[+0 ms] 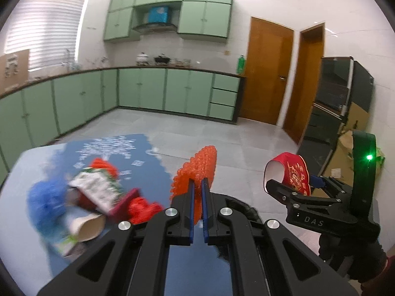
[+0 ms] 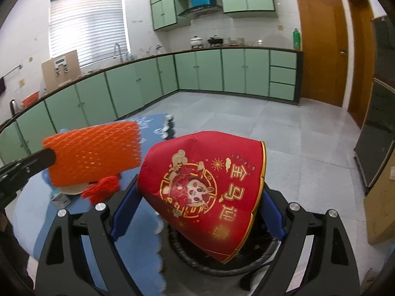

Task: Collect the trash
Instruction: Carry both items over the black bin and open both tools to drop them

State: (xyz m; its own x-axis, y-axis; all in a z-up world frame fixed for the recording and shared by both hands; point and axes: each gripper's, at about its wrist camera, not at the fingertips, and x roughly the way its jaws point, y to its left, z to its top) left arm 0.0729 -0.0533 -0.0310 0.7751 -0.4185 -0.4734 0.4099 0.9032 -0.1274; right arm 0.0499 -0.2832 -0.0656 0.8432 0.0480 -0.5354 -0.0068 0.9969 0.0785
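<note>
The desk point(image 1: 32, 162) under its blue snowflake-patterned cloth carries a loose heap of leftover trash point(image 1: 98, 197): wrappers, a paper cup, blue and red netting. Over a black round bin point(image 2: 222, 264), the right tool point(image 2: 197, 207) spans wide around a red paper cup printed in gold point(image 2: 205, 187), seemingly to drop it in. The left tool point(image 1: 198, 190), nearly closed, pinches an orange foam fruit net point(image 1: 197, 170), tilted downward above the desk edge.

The tabletop point(image 1: 29, 241) wears a blue snowflake cloth point(image 1: 108, 148) — on it lies a blurred heap: blue netting point(image 1: 45, 202), a printed carton point(image 1: 97, 188), a paper cup point(image 1: 86, 228), red netting point(image 1: 142, 209).
</note>
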